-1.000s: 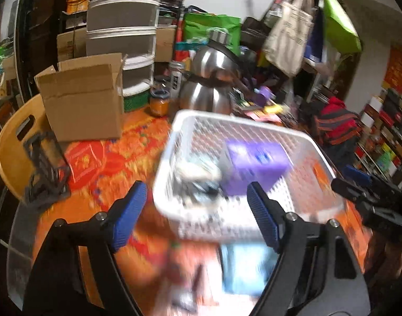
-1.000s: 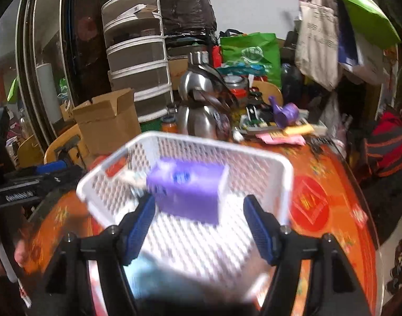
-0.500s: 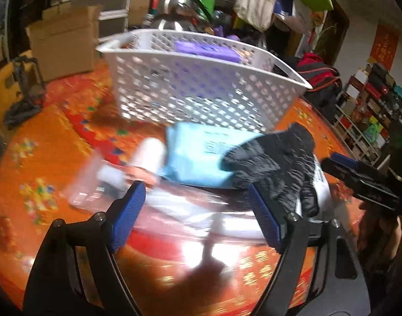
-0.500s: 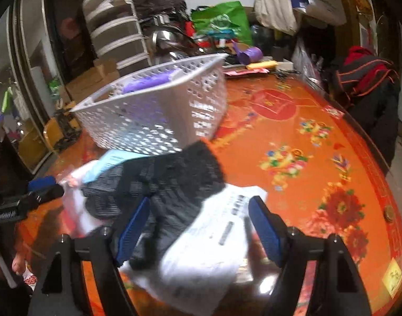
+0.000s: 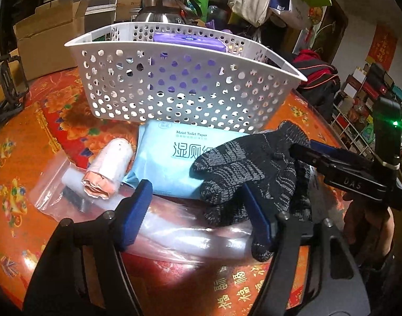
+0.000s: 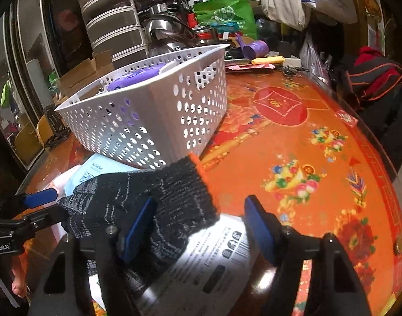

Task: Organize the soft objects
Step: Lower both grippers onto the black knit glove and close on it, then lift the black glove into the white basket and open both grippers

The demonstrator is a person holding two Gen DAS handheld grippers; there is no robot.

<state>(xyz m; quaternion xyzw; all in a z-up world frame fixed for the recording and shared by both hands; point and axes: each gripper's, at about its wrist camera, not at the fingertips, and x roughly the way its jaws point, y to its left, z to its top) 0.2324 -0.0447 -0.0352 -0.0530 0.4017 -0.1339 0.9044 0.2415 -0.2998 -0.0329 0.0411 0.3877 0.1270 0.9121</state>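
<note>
A black knit glove (image 5: 251, 163) (image 6: 153, 200) lies on a light blue wet-wipe pack (image 5: 169, 158) and a white plastic package (image 6: 208, 252) in front of the white perforated basket (image 5: 179, 84) (image 6: 148, 121). A purple pack (image 5: 190, 39) is in the basket. My left gripper (image 5: 198, 208) is open low over the glove's fingers and clear plastic bags. My right gripper (image 6: 201, 223) is open over the glove's cuff. A rolled pink-white cloth (image 5: 111, 168) lies left of the wipes.
The table has a red-orange patterned cover (image 6: 293, 144). A cardboard box (image 5: 48, 36), steel kettles (image 5: 164, 2), stacked drawers (image 6: 114, 26) and hanging bags crowd the far side. A black holder (image 5: 8, 79) stands at far left.
Both grippers have dropped from above the basket down to the pile in front of it. They now sit low and close over the glove, from opposite sides.
</note>
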